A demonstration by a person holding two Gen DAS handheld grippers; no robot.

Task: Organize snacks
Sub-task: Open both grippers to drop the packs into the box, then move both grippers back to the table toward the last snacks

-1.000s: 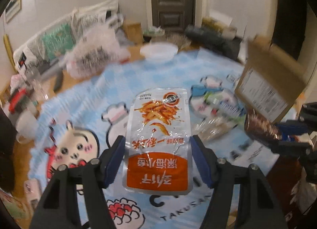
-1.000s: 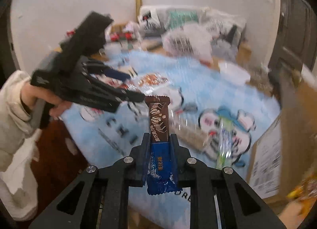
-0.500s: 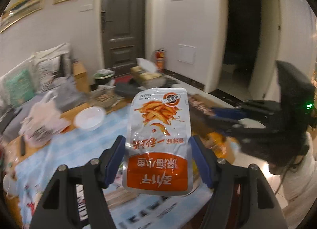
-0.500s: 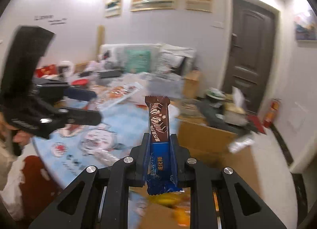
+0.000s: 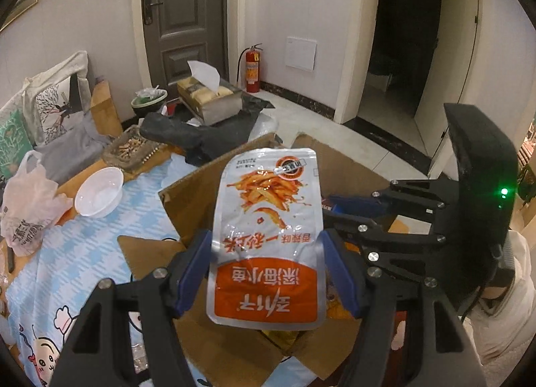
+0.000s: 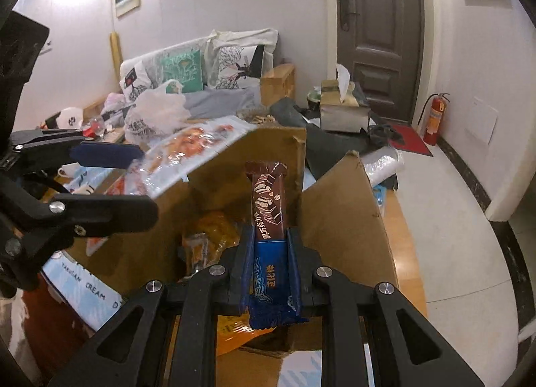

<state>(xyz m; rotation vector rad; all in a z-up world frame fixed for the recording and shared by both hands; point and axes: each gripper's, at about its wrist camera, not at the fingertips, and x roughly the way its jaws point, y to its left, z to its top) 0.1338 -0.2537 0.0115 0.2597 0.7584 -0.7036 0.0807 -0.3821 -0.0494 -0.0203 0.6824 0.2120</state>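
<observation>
From the left wrist view, the left gripper (image 5: 264, 273) clenches a silver-and-orange snack pouch (image 5: 266, 236) by its side edges, above the open cardboard box (image 5: 187, 206) at the table's end. The right gripper (image 5: 338, 206) reaches in over the same box. The pouch is pinched only at its margins; I reckon it could buckle and slip out sideways, missing the box.

From the right wrist view, the right gripper (image 6: 269, 253) grasps a chocolate bar (image 6: 268, 216) upright above the box opening, where orange packets (image 6: 214, 236) lie. With both grippers crowding one opening, they might knock together, or clip a raised flap (image 6: 341, 206).
</observation>
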